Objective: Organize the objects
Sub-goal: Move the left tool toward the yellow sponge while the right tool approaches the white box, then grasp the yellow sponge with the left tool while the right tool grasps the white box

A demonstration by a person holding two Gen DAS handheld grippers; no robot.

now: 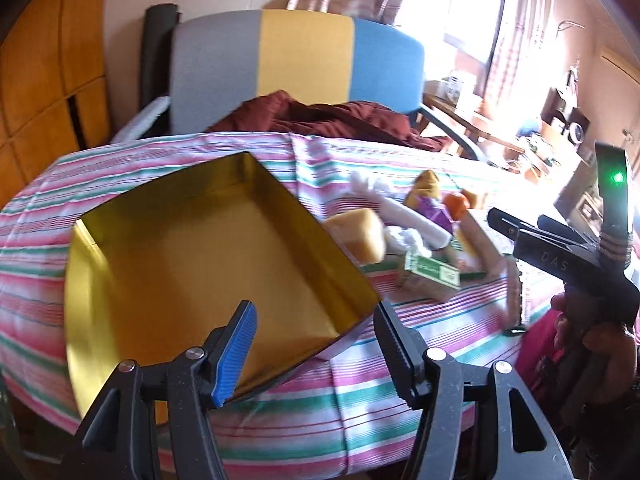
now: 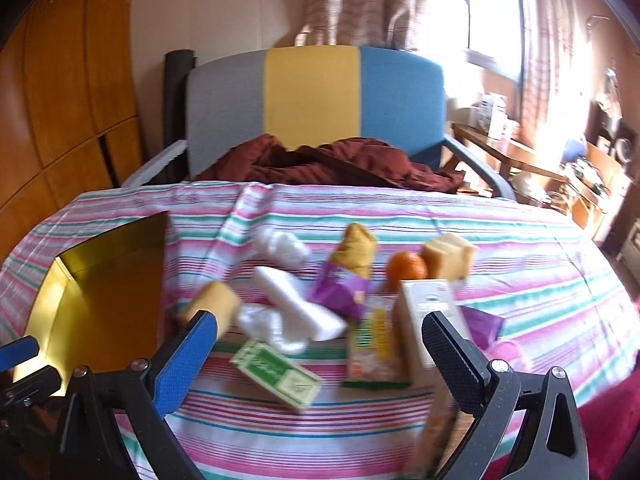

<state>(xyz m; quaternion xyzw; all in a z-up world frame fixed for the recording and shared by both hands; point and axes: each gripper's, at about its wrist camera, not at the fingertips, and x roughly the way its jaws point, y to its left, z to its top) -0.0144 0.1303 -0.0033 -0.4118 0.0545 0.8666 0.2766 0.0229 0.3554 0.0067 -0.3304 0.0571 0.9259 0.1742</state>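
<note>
A gold tin box [image 1: 192, 264] lies open and empty on the striped tablecloth [image 1: 360, 392]; it also shows in the right wrist view [image 2: 100, 300]. My left gripper [image 1: 316, 344] is open, its fingers astride the tin's near corner. My right gripper [image 2: 320, 360] is open and empty above a pile of items: a green and white small box [image 2: 280, 372], a white block [image 2: 300, 308], a purple-wrapped pastry [image 2: 348, 272], an orange [image 2: 406, 268], bread pieces [image 2: 448, 256], a snack packet [image 2: 374, 344] and a white carton [image 2: 428, 312]. The right gripper shows in the left wrist view [image 1: 560, 256].
A chair [image 2: 312, 96] with grey, yellow and blue back stands behind the table, with a dark red cloth [image 2: 332, 164] on its seat. Wooden cabinets [image 2: 68, 100] are at left. A cluttered side table [image 2: 520, 152] and a bright window are at right.
</note>
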